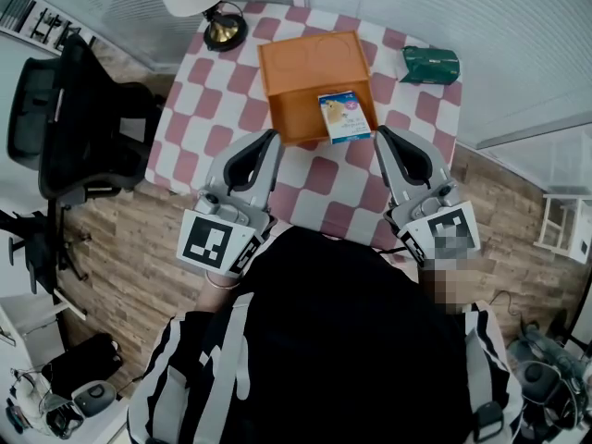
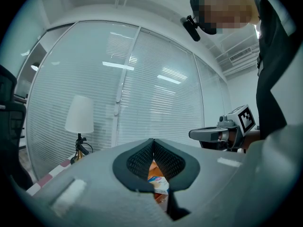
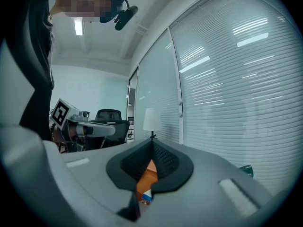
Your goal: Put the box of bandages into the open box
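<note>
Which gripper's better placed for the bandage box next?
Right, probably. The right gripper sits just beside the bandage box at the front-right corner of the orange box; the left gripper is farther off. Both are shut and empty.

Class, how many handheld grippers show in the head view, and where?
2. The left gripper points at the orange box's near-left corner; the right gripper at its near-right corner. None hidden.

A black office chair (image 1: 79, 128) stands on wood-plank floor (image 1: 120, 248) beside the checkered table (image 1: 199, 91), blind-covered glass walls (image 2: 156, 93) behind.
</note>
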Available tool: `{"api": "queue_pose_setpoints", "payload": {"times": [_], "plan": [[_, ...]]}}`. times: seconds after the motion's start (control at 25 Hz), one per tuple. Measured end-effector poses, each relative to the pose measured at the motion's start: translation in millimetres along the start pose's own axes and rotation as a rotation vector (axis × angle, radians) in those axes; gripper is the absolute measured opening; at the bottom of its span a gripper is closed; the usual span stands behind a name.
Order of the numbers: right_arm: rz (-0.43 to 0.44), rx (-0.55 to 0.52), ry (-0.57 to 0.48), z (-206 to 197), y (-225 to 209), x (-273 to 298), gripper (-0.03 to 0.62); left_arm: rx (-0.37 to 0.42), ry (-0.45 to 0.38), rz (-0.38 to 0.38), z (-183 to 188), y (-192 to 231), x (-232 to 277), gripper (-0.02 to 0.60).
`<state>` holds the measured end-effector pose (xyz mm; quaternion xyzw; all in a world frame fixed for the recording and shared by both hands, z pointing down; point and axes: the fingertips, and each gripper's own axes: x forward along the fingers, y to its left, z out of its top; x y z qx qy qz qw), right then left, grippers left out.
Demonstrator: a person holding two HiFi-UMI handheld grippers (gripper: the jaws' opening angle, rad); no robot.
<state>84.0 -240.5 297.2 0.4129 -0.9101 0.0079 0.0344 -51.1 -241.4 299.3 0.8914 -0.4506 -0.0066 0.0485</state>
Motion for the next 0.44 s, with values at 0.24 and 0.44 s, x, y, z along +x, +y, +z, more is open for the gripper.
{"api": "queue_pose_setpoints", "payload": {"times": [0.24, 0.44], "plan": [[-0.008, 0.005, -0.002, 4.8, 1.6, 1.8, -0.002, -0.002, -0.003, 0.000, 0.8, 1.8, 2.1, -0.005], [-0.004, 0.005, 0.000, 5.0, 0.7, 3.0, -0.002, -0.001, -0.005, -0.002, 1.9, 2.9, 3.5, -0.005]]}}
